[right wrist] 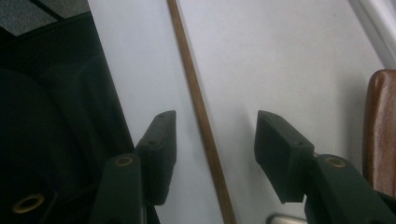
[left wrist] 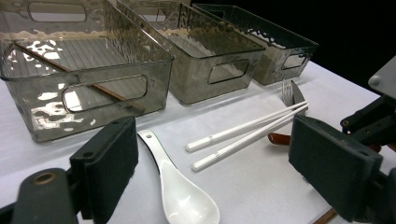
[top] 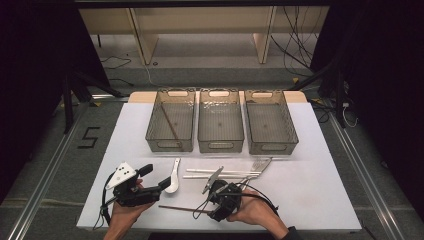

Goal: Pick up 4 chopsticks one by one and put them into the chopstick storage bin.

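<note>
Right gripper (right wrist: pixel 212 140) straddles the brown chopstick (right wrist: pixel 201 112), jaws apart, not pinching; it lies left-right across the white table (top: pixel 310 185). Left gripper (left wrist: pixel 212 163) gapes empty.

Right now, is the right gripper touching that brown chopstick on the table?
Apart. In the right gripper view, the brown chopstick lies between the right gripper jaws, with white table visible on both sides of it.

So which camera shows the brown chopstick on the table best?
The right gripper view: the brown chopstick runs large between the open fingers. The high view shows it whole but small; the left gripper view catches just an end.
</note>
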Tool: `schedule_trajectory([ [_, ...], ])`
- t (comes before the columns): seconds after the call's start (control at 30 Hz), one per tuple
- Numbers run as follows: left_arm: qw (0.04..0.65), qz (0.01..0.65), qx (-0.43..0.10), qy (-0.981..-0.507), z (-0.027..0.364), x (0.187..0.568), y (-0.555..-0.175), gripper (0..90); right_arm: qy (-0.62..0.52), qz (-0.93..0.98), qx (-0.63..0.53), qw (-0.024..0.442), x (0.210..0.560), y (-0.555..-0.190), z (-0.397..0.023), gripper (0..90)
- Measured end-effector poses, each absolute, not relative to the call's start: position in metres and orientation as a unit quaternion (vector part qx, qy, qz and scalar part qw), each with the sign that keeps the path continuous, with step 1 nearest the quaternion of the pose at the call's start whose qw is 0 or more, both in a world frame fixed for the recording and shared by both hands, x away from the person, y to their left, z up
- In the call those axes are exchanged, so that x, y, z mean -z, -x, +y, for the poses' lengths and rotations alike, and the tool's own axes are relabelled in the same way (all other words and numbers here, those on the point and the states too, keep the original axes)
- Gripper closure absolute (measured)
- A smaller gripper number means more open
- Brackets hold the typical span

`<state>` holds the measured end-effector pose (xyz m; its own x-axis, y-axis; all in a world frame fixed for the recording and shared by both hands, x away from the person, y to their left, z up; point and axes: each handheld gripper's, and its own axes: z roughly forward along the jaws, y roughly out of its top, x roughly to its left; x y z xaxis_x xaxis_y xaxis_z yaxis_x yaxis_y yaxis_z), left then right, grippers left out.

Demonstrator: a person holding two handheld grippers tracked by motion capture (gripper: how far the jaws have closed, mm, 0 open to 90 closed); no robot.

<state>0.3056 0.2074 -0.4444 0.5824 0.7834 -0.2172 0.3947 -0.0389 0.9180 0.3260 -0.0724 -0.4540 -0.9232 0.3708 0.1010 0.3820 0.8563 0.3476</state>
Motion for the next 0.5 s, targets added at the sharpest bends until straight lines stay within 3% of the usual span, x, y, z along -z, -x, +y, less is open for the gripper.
schedule_trajectory([
  [0.5,0.550,0.419,-0.176,-0.700,0.2067,0.4443,-0.3054,15.5,0.176,-0.973,0.148,0.004,0.4604,-0.3231,-0.0730,67.3],
])
